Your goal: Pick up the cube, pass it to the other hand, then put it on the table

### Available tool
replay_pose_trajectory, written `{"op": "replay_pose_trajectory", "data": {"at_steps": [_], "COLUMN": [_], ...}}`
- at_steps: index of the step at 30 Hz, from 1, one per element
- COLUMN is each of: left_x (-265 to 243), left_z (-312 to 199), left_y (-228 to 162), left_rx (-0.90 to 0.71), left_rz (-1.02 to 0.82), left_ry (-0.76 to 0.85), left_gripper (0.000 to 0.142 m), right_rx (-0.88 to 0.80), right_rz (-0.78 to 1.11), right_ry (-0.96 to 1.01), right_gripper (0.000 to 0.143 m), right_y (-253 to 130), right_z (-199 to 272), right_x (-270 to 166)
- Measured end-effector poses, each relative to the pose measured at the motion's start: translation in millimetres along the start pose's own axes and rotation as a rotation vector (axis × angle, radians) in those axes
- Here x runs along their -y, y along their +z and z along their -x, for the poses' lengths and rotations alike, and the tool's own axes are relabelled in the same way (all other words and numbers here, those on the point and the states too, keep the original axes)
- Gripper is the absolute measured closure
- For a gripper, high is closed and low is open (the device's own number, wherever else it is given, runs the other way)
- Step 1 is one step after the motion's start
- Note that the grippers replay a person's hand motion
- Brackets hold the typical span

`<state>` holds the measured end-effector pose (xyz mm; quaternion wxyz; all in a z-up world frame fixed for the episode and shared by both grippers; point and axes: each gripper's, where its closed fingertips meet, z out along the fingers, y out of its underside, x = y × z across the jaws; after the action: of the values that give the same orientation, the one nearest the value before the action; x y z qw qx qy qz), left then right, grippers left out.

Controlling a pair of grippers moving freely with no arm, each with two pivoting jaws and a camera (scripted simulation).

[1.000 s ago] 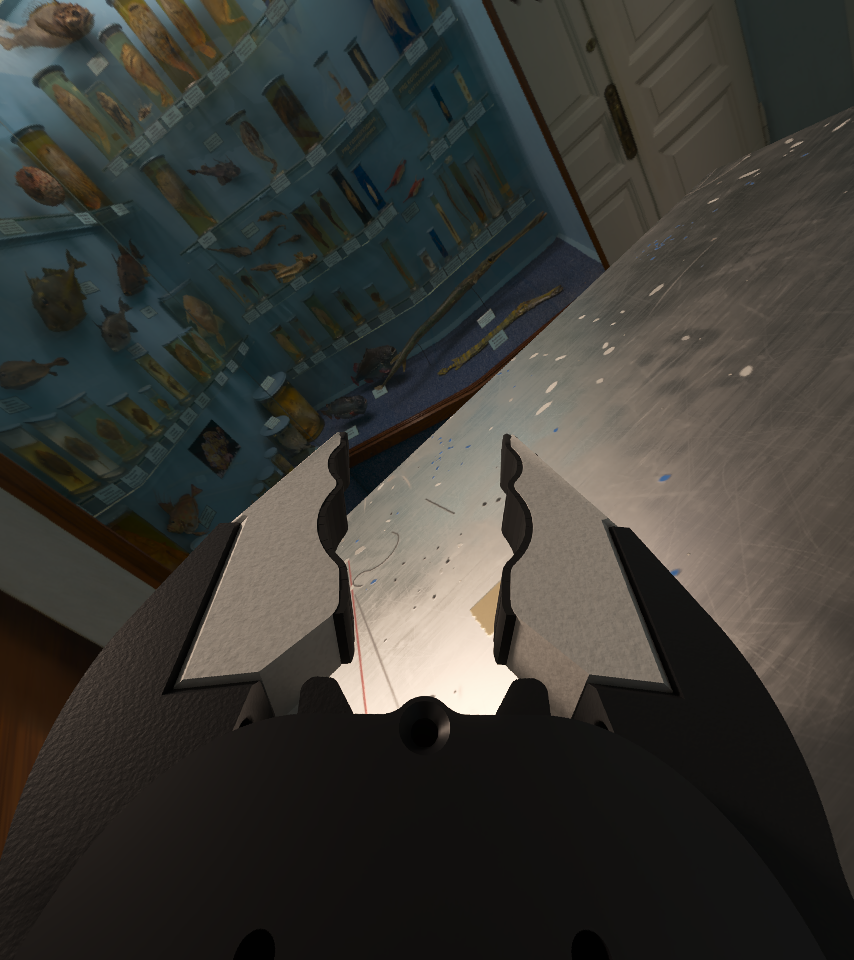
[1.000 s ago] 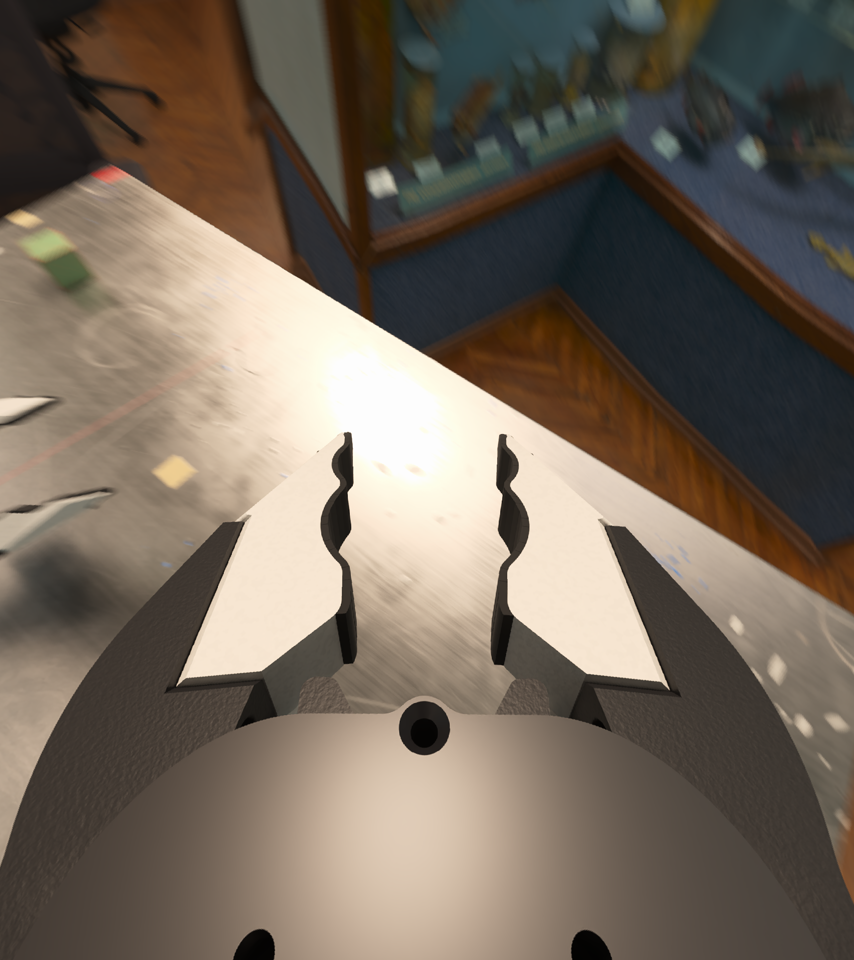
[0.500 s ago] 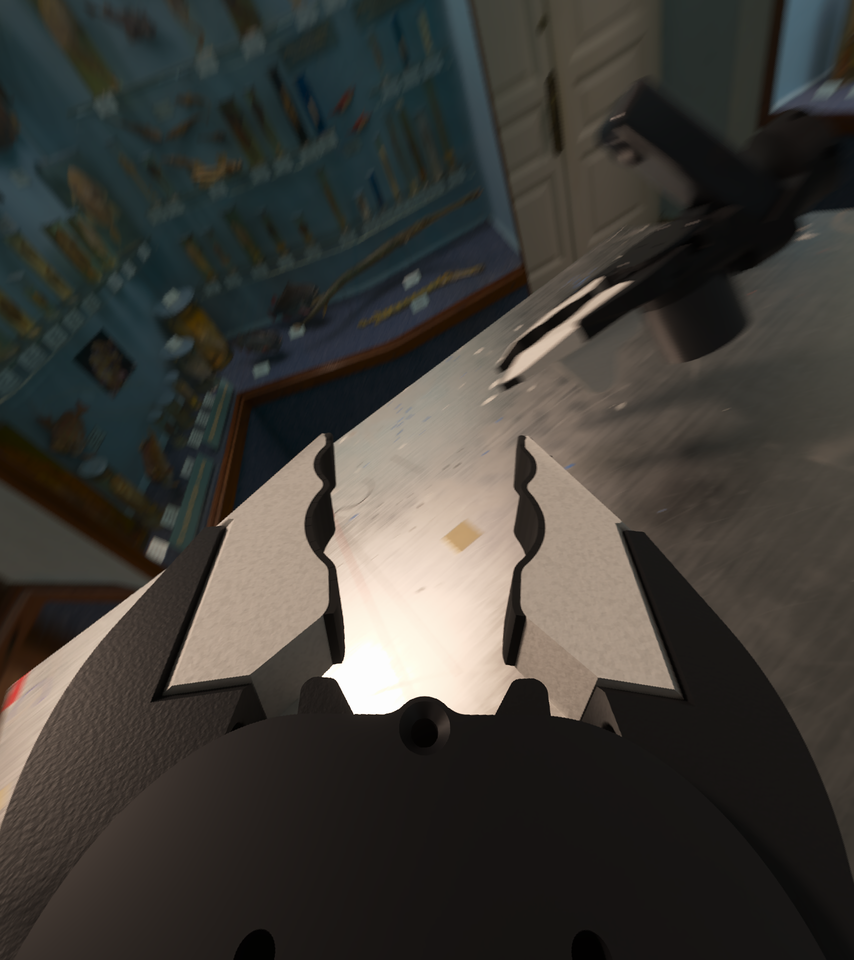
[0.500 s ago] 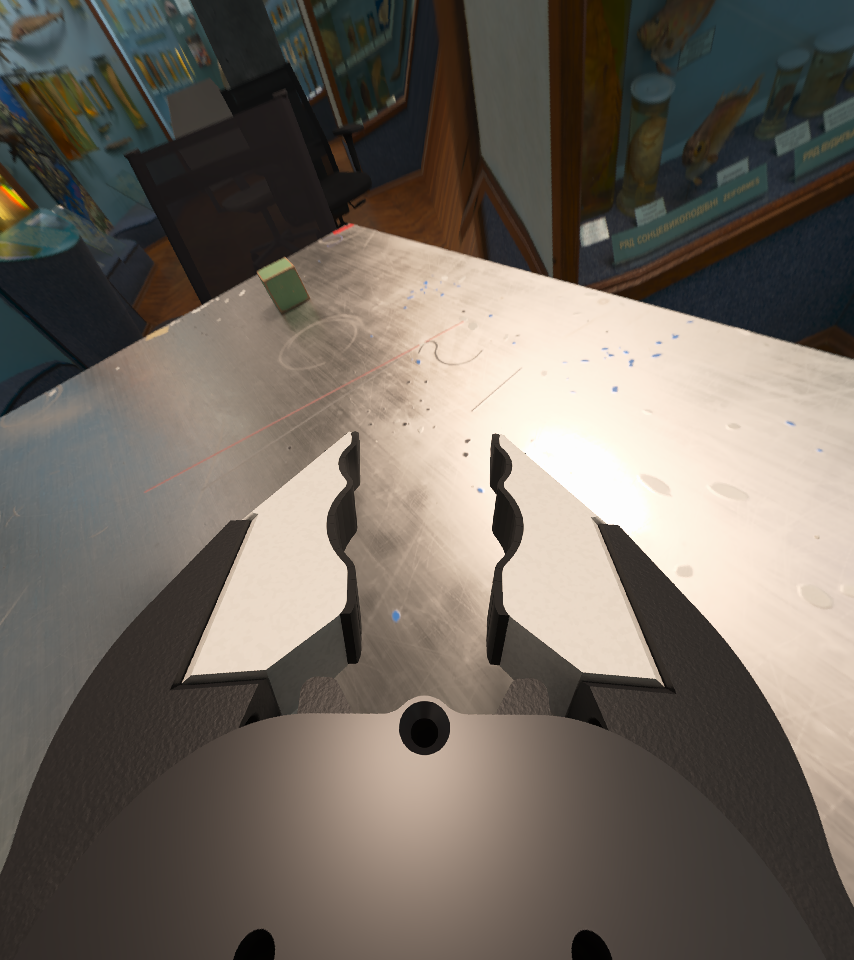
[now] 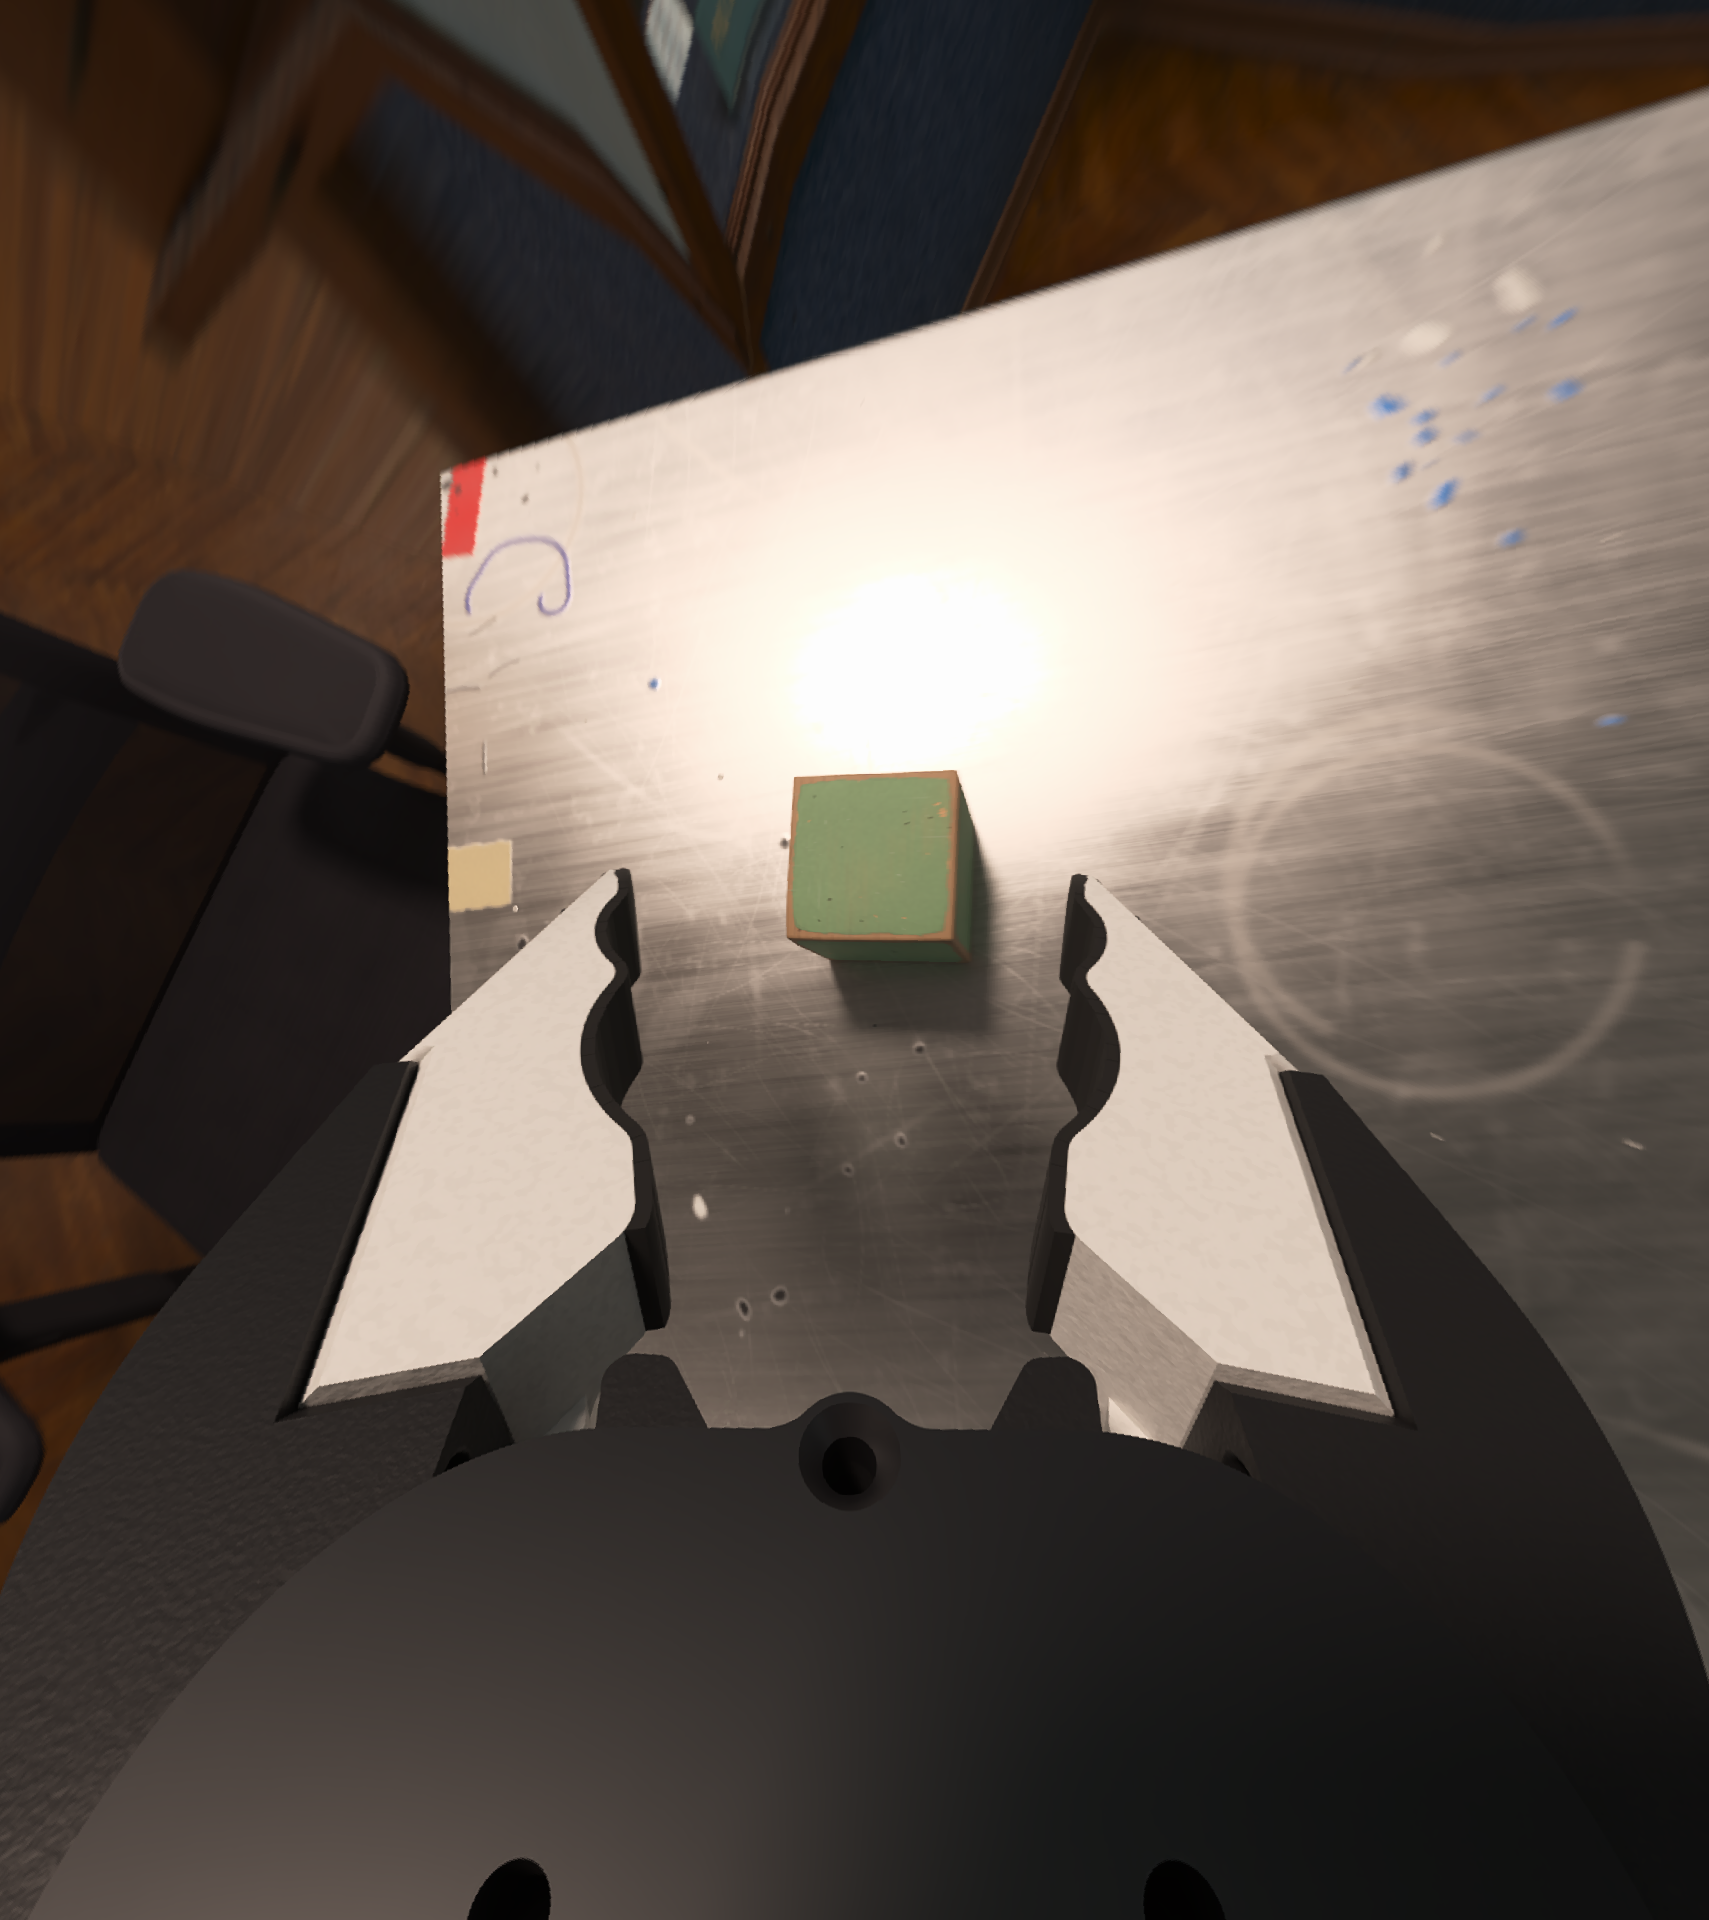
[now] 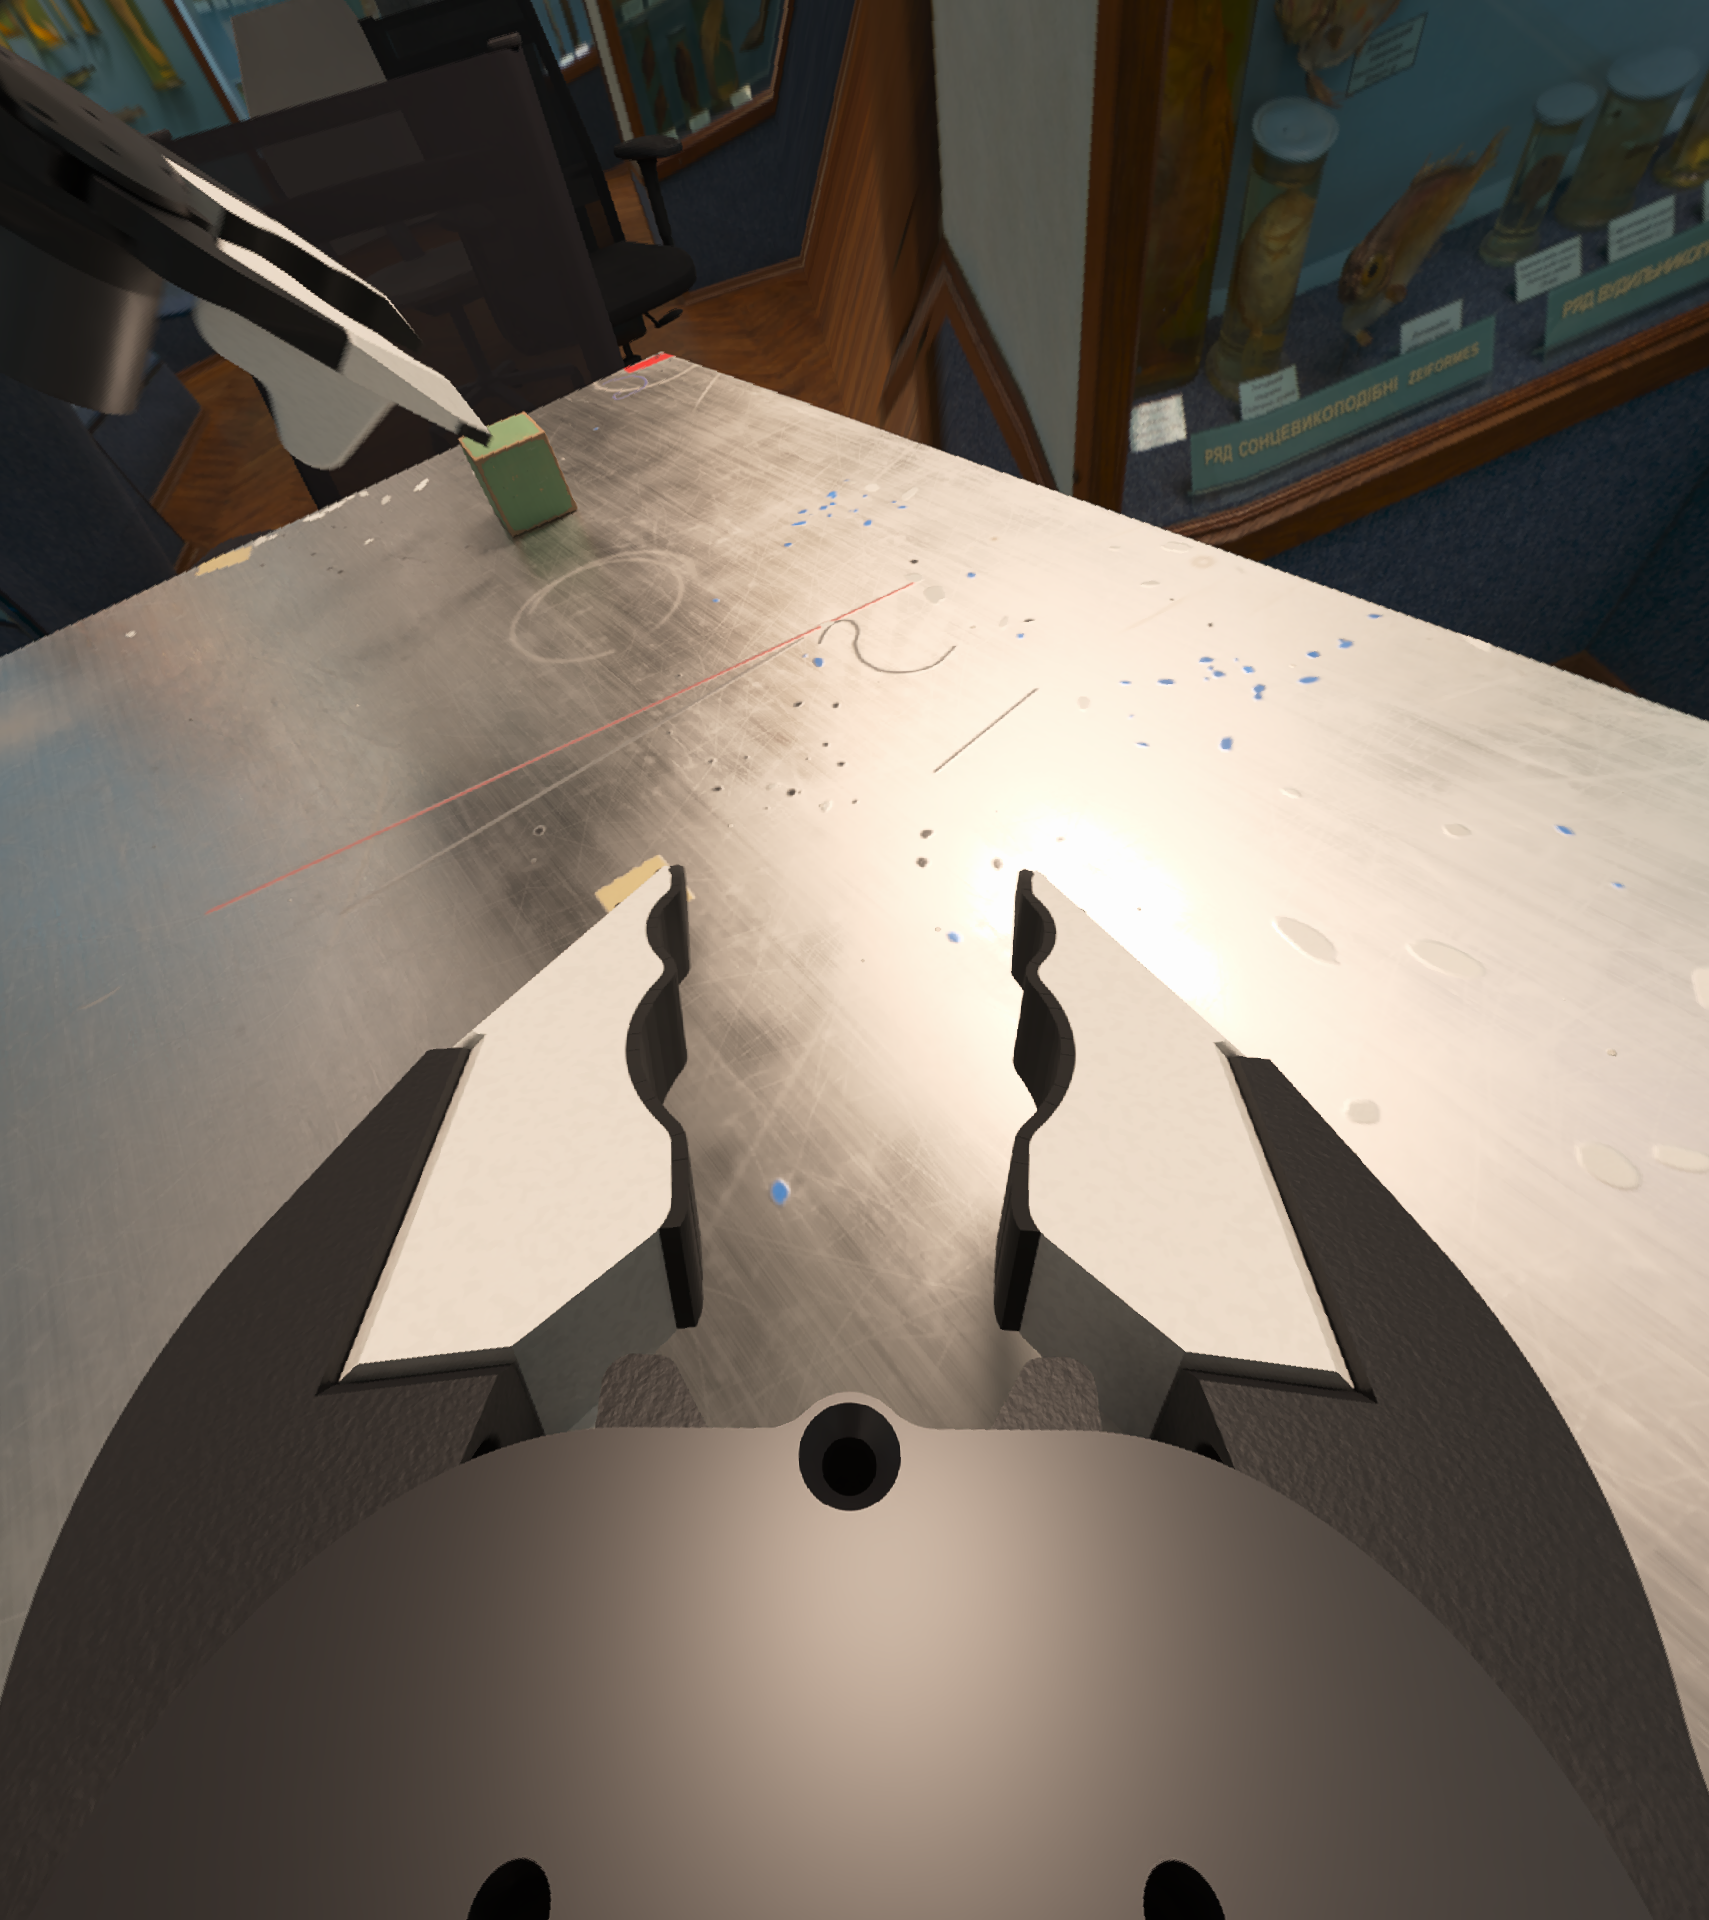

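Note:
A green cube (image 5: 876,868) with worn brown edges sits on the scratched metal table (image 5: 1349,935), near its far left corner. My left gripper (image 5: 850,883) is open and hovers above the cube, which lies between and just beyond its fingertips. In the right wrist view the cube (image 6: 517,473) is far off at the table's far left, with the left gripper (image 6: 393,395) tilted down over it. My right gripper (image 6: 850,883) is open and empty above the middle of the table (image 6: 1349,935).
A black office chair (image 5: 154,883) stands beside the table's left edge. A red tape mark (image 5: 462,509) and a beige tape patch (image 5: 479,876) lie along that edge. Wood-framed display cases (image 6: 1452,260) stand beyond the table.
My left gripper has swung round from facing the display wall to pointing down over the cube, and its jaws have widened. My right gripper has turned toward the cube and holds steady.

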<state>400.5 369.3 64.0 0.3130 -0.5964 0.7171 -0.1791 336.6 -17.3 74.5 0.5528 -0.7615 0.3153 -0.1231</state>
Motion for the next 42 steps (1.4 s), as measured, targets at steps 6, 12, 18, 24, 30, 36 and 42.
{"op": "replay_pose_trajectory", "data": {"at_steps": [6, 12, 18, 24, 30, 36, 42], "left_x": [-23.7, 20.4, 69.8, 23.0, 2.0, 3.8, 6.5], "left_z": [-6.1, -10.9, -137.6, -272.9, -329.2, -341.5, -338.0], "left_y": [36.9, 5.0, -140.7, -258.0, -264.6, -241.3, -218.2], "left_rx": [-0.055, -0.074, -0.383, -0.734, -0.776, -0.815, -0.761], "left_rz": [0.149, -0.099, -0.746, -1.164, -1.245, -1.212, -1.196], "left_ry": [-0.013, 0.062, 0.582, 0.840, 0.874, 0.791, 0.611], "left_gripper": [0.097, 0.097, 0.098, 0.098, 0.098, 0.098, 0.067], "right_rx": [0.036, 0.097, 0.559, 1.037, 1.285, 1.155, 0.816], "right_rz": [-0.016, -0.019, -0.011, -0.061, -0.131, -0.124, -0.210], "right_ry": [0.056, 0.066, 0.196, 0.328, 0.401, 0.414, 0.286], "right_gripper": [0.074, 0.074, 0.069, 0.058, 0.058, 0.086, 0.090], "right_y": [-1.6, -3.7, -16.6, -57.5, -88.2, -71.7, -57.6], "right_z": [-1.1, 8.6, 75.4, 137.2, 158.2, 145.6, 111.4], "right_x": [3.1, 4.7, 13.0, 34.5, 50.2, 46.6, 54.9]}}
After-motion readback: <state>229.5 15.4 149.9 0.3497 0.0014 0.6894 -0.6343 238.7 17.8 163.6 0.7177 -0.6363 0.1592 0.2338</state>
